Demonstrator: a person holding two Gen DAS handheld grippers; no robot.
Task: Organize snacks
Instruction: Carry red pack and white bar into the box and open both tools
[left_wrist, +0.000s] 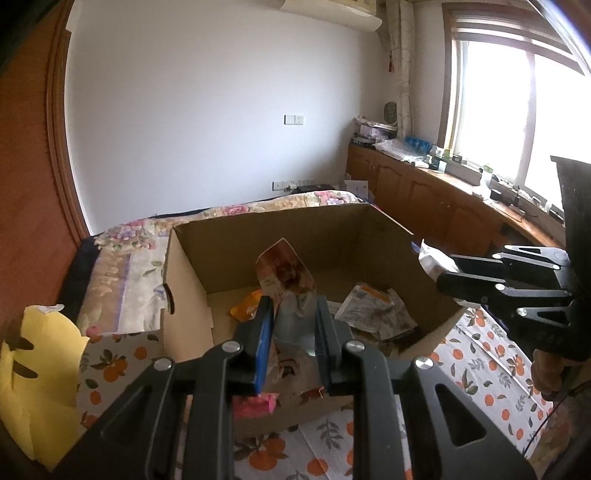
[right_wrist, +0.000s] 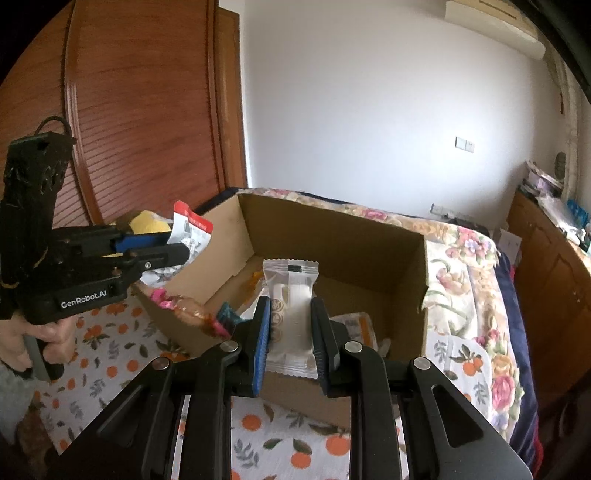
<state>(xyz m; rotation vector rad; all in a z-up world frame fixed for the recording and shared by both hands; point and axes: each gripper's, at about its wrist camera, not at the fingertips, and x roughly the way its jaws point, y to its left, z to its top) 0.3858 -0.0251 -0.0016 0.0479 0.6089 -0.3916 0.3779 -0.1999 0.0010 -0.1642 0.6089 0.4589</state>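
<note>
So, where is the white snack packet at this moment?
The white snack packet is clamped between the right tongs, low and central in the right wrist view, above the near wall of the cardboard box. The left tongs are to its left.

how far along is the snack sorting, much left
Done: several packets already lie in the cardboard box. In hand: the left gripper holds a red-and-silver packet, the right gripper a white packet, both over the box, not yet dropped. Left: a pink packet near the box's front edge.
</note>
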